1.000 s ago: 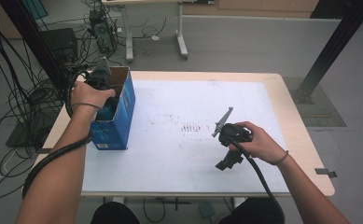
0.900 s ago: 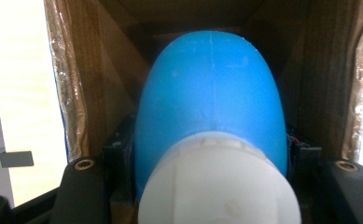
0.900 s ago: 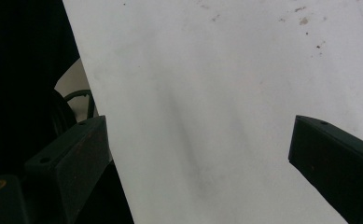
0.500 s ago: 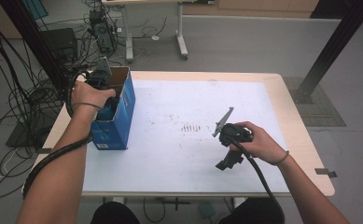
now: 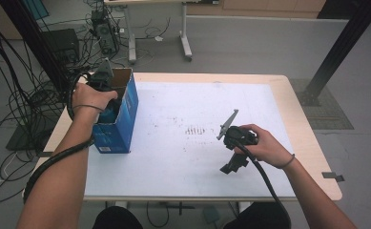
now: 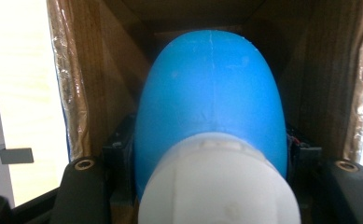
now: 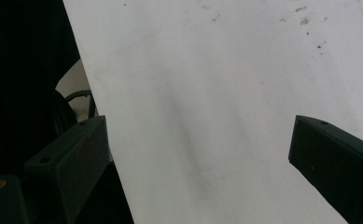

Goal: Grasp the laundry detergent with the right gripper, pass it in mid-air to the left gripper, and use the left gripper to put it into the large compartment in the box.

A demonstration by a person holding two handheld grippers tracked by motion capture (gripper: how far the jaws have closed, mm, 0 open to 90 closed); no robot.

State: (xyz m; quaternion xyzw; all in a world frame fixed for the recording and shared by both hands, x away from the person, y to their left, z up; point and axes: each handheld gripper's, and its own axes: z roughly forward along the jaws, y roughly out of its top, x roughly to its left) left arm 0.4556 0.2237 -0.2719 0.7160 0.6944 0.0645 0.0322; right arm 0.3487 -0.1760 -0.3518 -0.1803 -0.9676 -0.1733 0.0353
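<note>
While claw-gripped, blue bottle (image 6: 209, 98), cap toward camera, base deep in box (image 6: 328, 74)

The white label on the blue box (image 5: 118, 125) is too small to read.

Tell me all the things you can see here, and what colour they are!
cardboard box: one, blue outside, brown inside, open top, on the table's left side
blue object: one, blue with a white end, inside the box between the left jaws
table: one, white top with a pale wooden edge
second table: one, white legs, behind
cables: many, black, on the floor at left
left hand-held gripper: one, black, reaching into the box, shut on the blue object
right hand-held gripper: one, black, over the table's white top, jaws open and empty
</note>
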